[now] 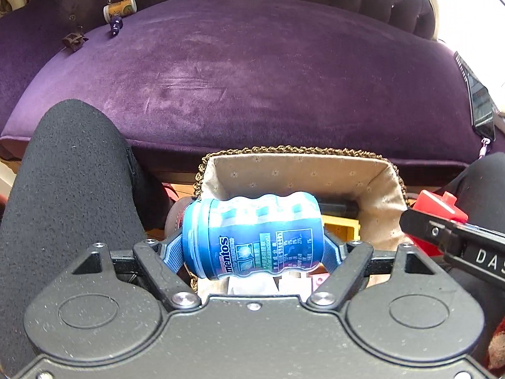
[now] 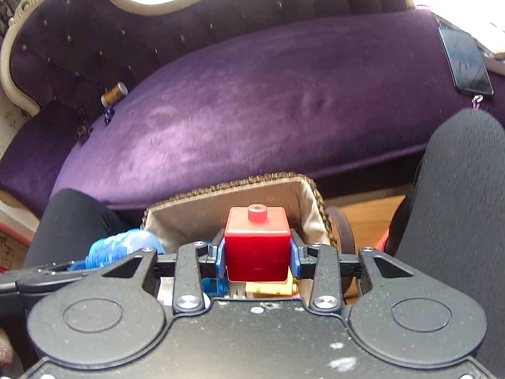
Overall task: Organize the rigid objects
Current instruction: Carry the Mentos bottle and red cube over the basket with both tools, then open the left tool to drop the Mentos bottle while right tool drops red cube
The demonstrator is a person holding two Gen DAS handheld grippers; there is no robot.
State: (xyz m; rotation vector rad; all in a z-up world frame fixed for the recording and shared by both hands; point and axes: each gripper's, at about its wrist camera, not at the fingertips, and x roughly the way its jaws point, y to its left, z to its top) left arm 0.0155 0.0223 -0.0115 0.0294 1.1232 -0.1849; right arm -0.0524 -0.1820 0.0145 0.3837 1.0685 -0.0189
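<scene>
- Purple velvet sofa (image 1: 252,72) fills the background, with a small jar (image 1: 120,9) near its backrest and a phone (image 1: 481,107) at its far right end.
- Before it, between the person's knees, sits a lined basket (image 1: 284,170) with a braided rim; yellow and pale pieces lie inside.
- Left gripper (image 1: 254,249) is clamped on a blue Mentos bottle (image 1: 252,235), held sideways, cap to the left, over the basket.
- Right gripper (image 2: 257,254) is clenched on a red block (image 2: 257,246), stud up, also above the basket's near part.
- Step in hand, as I judge it: dropping both items into the basket.
- Next move calls for lowering each a little, keeping the two tools apart, then easing the jaws wide so bottle and block land inside the rim.
- Jar on the sofa looks left for later.
</scene>
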